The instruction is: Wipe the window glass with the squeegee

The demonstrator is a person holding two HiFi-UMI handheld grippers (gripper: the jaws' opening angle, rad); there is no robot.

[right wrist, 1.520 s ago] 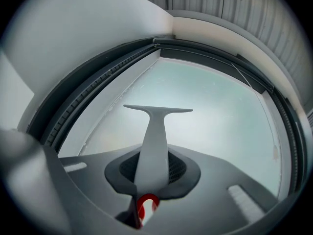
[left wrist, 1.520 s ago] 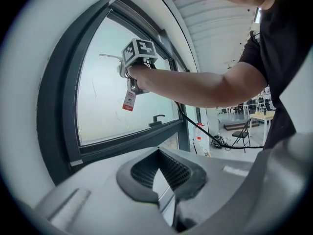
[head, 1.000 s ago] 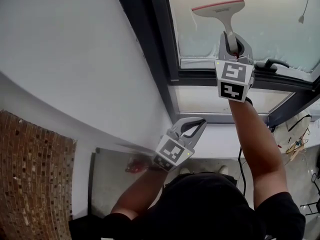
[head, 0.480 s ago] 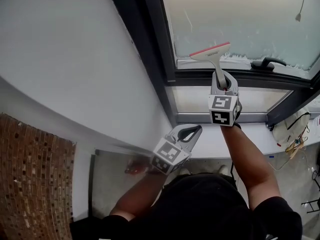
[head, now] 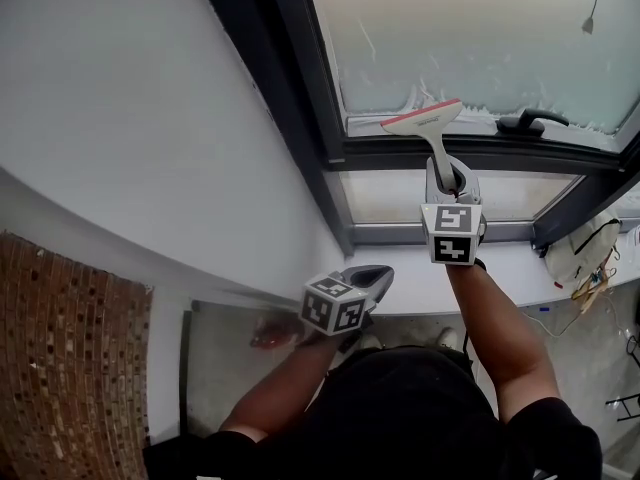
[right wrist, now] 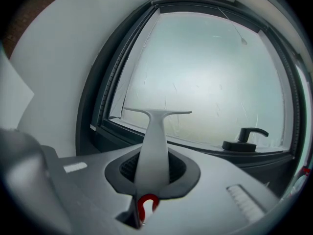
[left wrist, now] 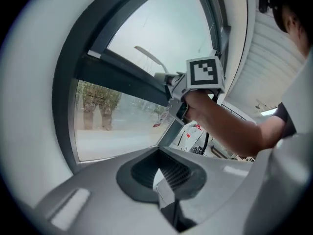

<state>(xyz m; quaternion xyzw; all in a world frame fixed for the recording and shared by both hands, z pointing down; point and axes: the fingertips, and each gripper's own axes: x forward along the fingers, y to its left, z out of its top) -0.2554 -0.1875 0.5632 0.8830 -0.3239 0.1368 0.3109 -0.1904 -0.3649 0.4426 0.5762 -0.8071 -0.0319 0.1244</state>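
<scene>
A white squeegee (head: 425, 128) with a red-edged blade rests at the bottom edge of the frosted window glass (head: 470, 38), just above the dark crossbar. My right gripper (head: 449, 180) is shut on its handle, directly below the blade. In the right gripper view the squeegee (right wrist: 155, 131) rises from between the jaws of the right gripper (right wrist: 154, 173), its blade level against the glass (right wrist: 205, 72). My left gripper (head: 374, 274) hangs lower by the sill, shut and holding nothing. The left gripper (left wrist: 159, 155) looks up at the squeegee (left wrist: 148, 57) from the side.
A black window handle (head: 528, 121) sits on the crossbar right of the blade. The dark window frame (head: 300, 118) runs along the left, with white wall beyond. A white sill (head: 510, 268) lies below the lower pane. Cables and a bag (head: 585, 253) lie at the right.
My right gripper has drawn the squeegee down the glass to the bottom of the pane. My left gripper has turned and dropped slightly.
</scene>
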